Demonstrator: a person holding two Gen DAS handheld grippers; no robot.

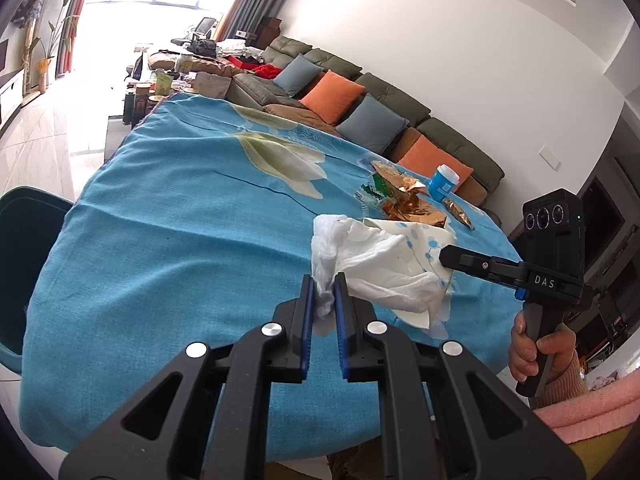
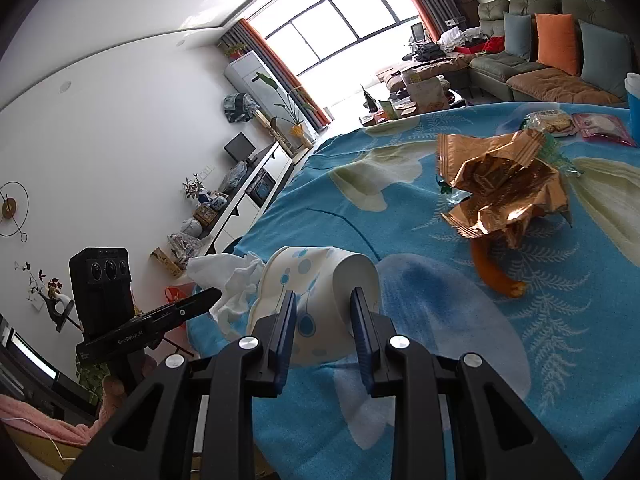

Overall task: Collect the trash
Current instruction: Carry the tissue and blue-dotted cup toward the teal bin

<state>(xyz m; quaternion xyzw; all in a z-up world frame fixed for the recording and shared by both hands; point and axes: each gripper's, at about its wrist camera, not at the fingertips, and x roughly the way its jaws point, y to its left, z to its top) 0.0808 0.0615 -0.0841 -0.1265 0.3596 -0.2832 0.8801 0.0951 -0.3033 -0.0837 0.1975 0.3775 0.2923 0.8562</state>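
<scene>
Trash pickup on the blue-clothed desk (image 1: 160, 240)

Left gripper (image 1: 324, 296), jaws nearly closed, pinches a tissue (image 1: 332, 248); right gripper (image 2: 324, 312), marked "DAS", clamps a sideways paper cup (image 2: 320, 280).

Crumpled tissue (image 1: 352, 256) touches tipped dotted paper cup (image 2: 320, 300).

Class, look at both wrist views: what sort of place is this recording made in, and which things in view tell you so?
Most likely the living room of a home. A long sectional sofa with orange and blue cushions lines one wall, a low media cabinet holds ornaments along the other, and tall curtained windows close the far end.
</scene>
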